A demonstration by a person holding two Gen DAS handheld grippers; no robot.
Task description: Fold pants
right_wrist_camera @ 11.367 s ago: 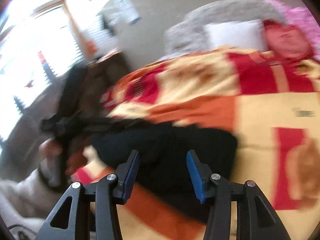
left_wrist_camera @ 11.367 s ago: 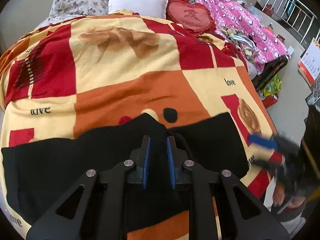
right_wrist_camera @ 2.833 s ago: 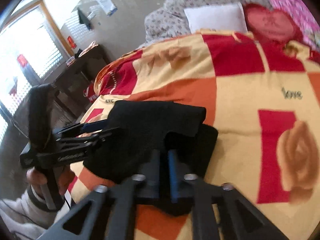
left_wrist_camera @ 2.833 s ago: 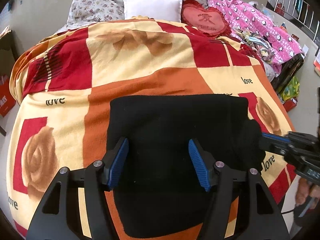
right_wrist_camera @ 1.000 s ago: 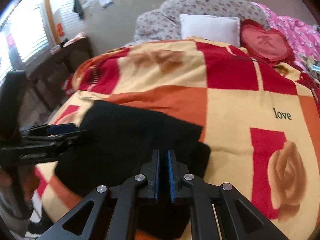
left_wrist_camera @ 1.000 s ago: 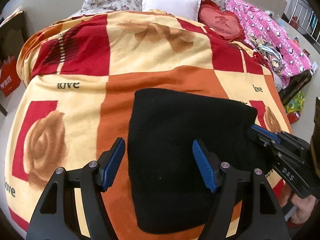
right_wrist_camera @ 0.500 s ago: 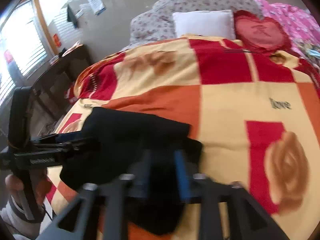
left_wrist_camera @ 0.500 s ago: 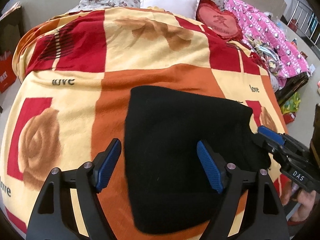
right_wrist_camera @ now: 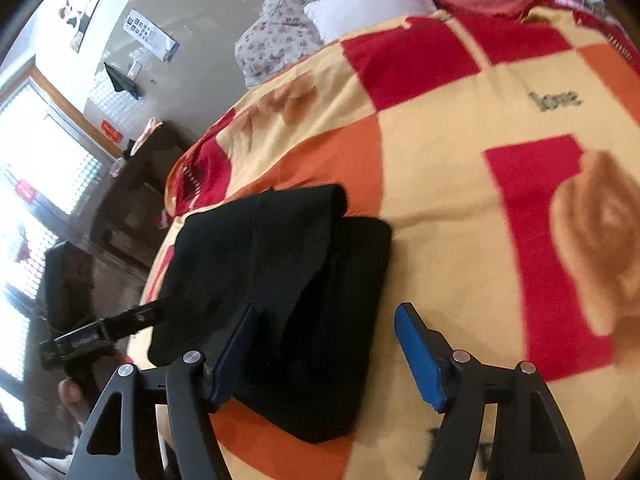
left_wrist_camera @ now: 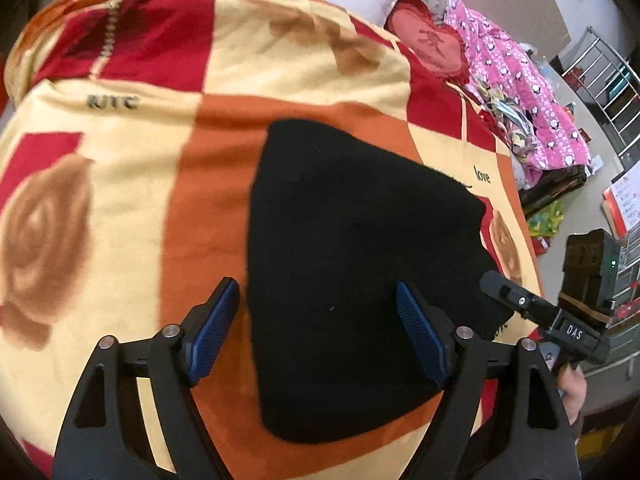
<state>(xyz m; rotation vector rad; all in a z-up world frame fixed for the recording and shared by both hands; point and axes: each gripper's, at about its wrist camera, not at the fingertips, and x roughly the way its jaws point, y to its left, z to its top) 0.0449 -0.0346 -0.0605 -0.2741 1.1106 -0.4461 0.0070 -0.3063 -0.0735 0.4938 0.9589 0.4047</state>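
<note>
while both tools hang over the bed with nothing between their pads, the left gripper [left_wrist_camera: 316, 324] stands wide apart above the near half of the black pants [left_wrist_camera: 352, 264], and the right gripper [right_wrist_camera: 324, 352] is spread just as wide at the bundle's right end, its left pad at the cloth's edge but not pinching it, as far as i can tell

the pants lie as a compact folded bundle on the orange and yellow squares of the blanket [left_wrist_camera: 120, 152], near the foot edge of the bed. from the right wrist view the layers are uneven: an upper flap [right_wrist_camera: 296, 232] sits askew over a lower slab, with a loose tongue of cloth hanging at the near side

what could go wrong, in my judgement: the stack looks loosely set, so a pad dragging across it could pull the top flap off or open the fold. the bundle also sits close to the blanket's edge, and a push toward the person could slide it off. the right tool's left pad is so near the loose tongue that squeezing now might catch only one layer

as for pose, the left tool points forward and down over the bundle, tilted a little. the right tool comes in low from the bundle's right end, aimed across it toward the other tool, with the person's fingers [left_wrist_camera: 572, 384] just showing under its handle in the left view. pillows [right_wrist_camera: 368, 0] lie well away at the head
</note>
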